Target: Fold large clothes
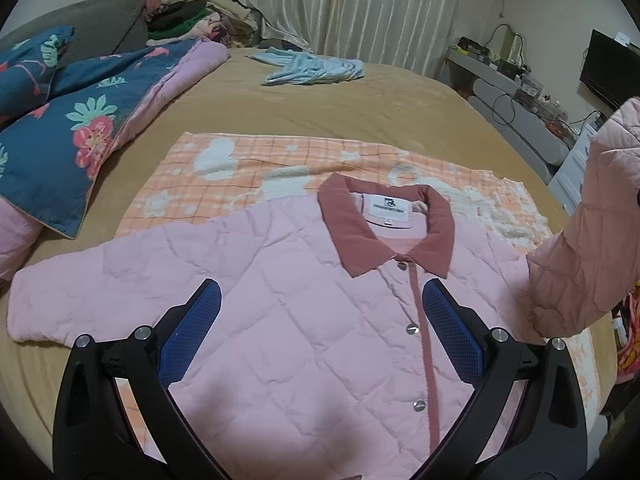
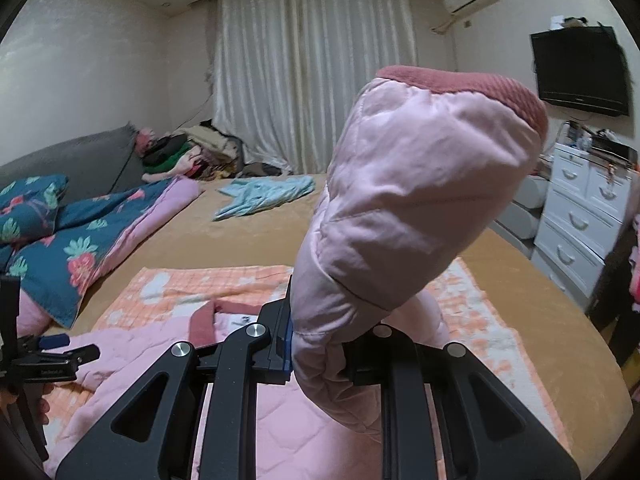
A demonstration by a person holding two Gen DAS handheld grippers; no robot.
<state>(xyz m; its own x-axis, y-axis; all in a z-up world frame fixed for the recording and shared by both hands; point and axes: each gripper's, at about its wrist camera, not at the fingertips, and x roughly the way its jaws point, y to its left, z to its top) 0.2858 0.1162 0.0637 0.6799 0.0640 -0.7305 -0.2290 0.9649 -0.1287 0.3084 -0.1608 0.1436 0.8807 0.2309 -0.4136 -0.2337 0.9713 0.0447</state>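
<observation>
A pink quilted jacket (image 1: 304,320) with a dusty-rose collar (image 1: 384,224) lies face up, buttoned, on an orange checked blanket (image 1: 256,164) on the bed. My left gripper (image 1: 320,312) is open and empty, hovering over the jacket's chest, fingers either side of the button strip. My right gripper (image 2: 320,344) is shut on the jacket's right sleeve (image 2: 412,200), which stands lifted with its rose cuff (image 2: 480,84) on top. The raised sleeve also shows at the right edge of the left wrist view (image 1: 592,232). The left gripper shows at the left edge of the right wrist view (image 2: 48,356).
A tan bedspread (image 1: 320,92) covers the bed. A blue floral quilt (image 1: 80,120) lies at the left. A light blue garment (image 1: 316,66) lies at the far end. A clothes pile (image 2: 192,152) sits by the curtain. White drawers (image 2: 580,216) and a TV (image 2: 580,68) stand at the right.
</observation>
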